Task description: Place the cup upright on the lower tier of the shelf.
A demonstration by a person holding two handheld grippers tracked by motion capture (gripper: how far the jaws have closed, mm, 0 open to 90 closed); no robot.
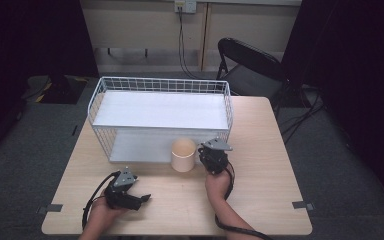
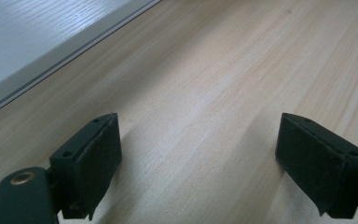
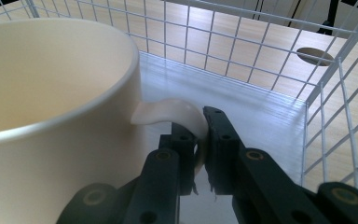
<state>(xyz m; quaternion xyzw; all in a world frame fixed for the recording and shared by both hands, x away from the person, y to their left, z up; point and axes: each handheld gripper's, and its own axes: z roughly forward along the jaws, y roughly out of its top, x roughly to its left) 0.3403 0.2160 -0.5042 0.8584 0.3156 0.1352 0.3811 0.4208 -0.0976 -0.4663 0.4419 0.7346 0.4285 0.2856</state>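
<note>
One smooth cream mug (image 3: 51, 116), curved handle (image 3: 177, 114) pinched by right tool (image 3: 201, 140); left tool (image 2: 198, 158) released.

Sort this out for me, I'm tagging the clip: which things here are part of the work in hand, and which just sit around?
In use:
- cream mug, handle clamped by the right gripper
- white wire shelf rack, right behind the mug

Not in use:
- left gripper, open over bare table
- folding chair behind the table

Your mug (image 1: 183, 154) stands on the worktop (image 1: 260, 195) just before the wire shelf rack (image 1: 160, 117), your right claw (image 1: 213, 159) beside it, your left claw (image 1: 141, 199) nearer you.
</note>
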